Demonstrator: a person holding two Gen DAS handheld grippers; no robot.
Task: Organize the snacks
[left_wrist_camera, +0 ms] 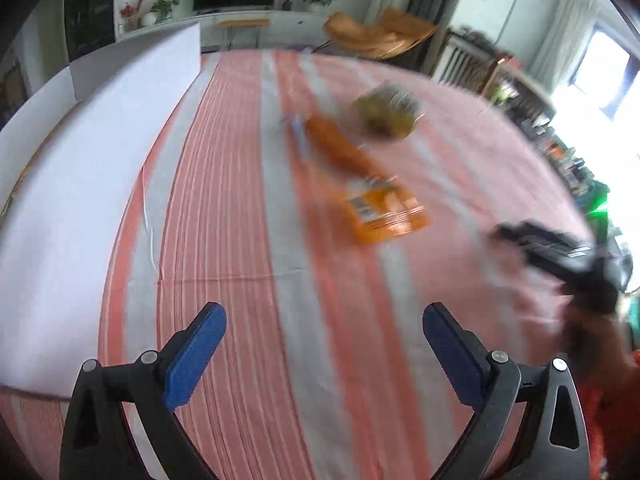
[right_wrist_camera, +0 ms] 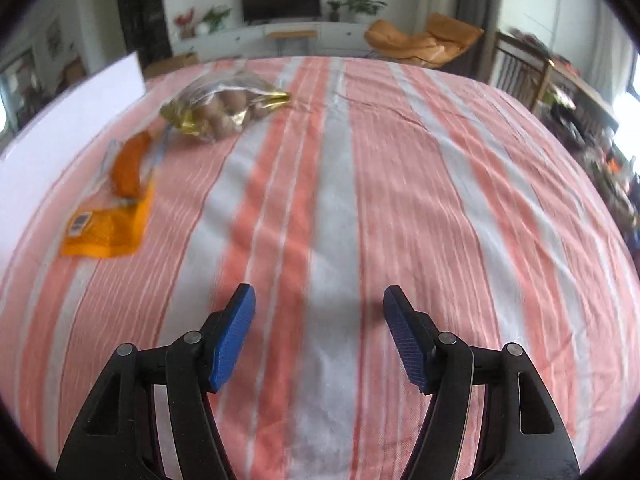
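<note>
Both wrist views angle down, somewhat blurred, sharing the striped tablecloth (right_wrist_camera: 340, 160).

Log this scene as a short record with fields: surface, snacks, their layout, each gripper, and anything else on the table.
surface: table under a pink and white striped cloth
snacks: clear bag of round brown pieces; orange stick-shaped pack; flat orange packet
layout: the three lie in a loose line; stick pack's end overlaps the flat packet
left gripper: open, nothing between the pads
right gripper: open, empty
other: white board along the table's left side
</note>
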